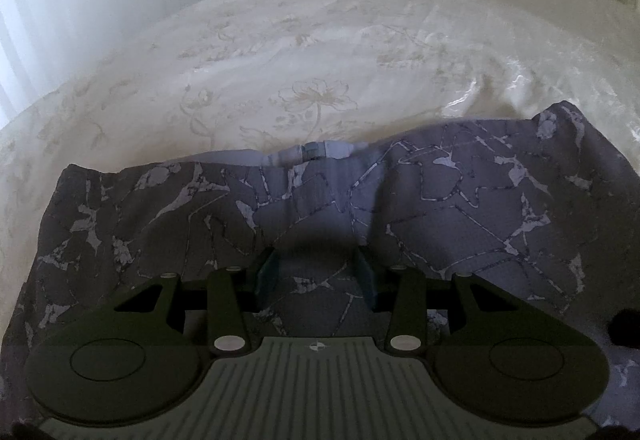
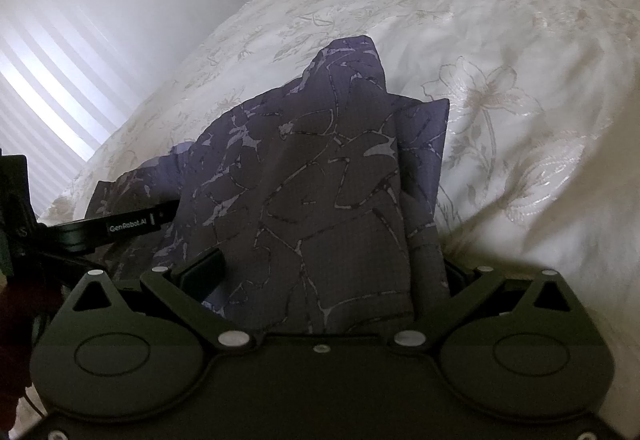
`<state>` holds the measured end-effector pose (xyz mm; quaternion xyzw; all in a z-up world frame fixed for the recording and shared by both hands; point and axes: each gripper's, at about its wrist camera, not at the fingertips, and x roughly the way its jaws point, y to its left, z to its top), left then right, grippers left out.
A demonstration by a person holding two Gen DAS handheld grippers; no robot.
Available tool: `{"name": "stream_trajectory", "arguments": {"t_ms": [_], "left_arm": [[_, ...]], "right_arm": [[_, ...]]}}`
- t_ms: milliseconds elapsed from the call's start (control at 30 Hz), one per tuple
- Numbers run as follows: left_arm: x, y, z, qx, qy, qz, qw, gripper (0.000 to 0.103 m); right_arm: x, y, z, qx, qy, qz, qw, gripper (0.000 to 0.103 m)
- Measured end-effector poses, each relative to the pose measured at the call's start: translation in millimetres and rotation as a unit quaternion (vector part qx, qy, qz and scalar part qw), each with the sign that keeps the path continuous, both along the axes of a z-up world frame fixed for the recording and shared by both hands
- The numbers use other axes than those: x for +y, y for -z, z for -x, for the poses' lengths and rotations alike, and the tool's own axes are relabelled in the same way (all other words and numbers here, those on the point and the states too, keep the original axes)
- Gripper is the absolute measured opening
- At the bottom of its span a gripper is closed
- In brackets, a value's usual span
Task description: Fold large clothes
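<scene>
The garment (image 1: pixel 360 208) lies on the bed (image 1: pixel 320 40). Left gripper (image 1: pixel 316 276) hovers over it, released. Right gripper (image 2: pixel 332 280) has cloth bunched between spread fingers; grasp uncertain. Step: mid-fold. Next move likely requires flattening the raised fold.

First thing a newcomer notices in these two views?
The purple patterned garment on the white floral bedspread, the only dark thing there. In the right view a fold of it stands bunched between the right gripper's wide-open fingers; the left gripper hovers open over the flat cloth.
</scene>
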<state>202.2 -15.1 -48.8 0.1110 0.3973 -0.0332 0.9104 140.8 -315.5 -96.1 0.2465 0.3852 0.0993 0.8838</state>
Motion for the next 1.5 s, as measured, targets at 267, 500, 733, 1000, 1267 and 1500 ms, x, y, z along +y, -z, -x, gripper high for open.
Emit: {"name": "stream_trajectory", "arguments": {"t_ms": [267,500,733,1000,1267,1500], "left_arm": [[14.1,-17.5,21.1,0.005,-0.002,0.043,0.9991,0.041],[22.3,-21.0,74.0,-0.001,0.018,0.037,0.9992,0.041],[39.6,-16.5,110.7,0.015,-0.01,0.076,0.9969,0.041],[35.4,-2.7,119.0,0.013,-0.012,0.078,0.9968,0.042],[39.0,1.6,122.8,0.006,-0.01,0.086,0.9962,0.042],[43.1,1.3,122.3,0.008,-0.008,0.099,0.995,0.041]], "right_arm": [[-2.3,2.8,1.5,-0.001,0.0,-0.006,1.0,0.103],[-2.7,1.5,0.9,0.0,0.0,-0.007,1.0,0.103],[-2.5,1.7,0.9,0.0,0.0,-0.009,1.0,0.103],[-4.2,4.4,1.9,-0.001,0.003,-0.021,1.0,0.103],[-24.8,4.2,5.5,0.009,0.006,-0.092,0.996,0.103],[-36.6,-3.0,19.8,0.023,0.027,-0.126,0.991,0.042]]}}
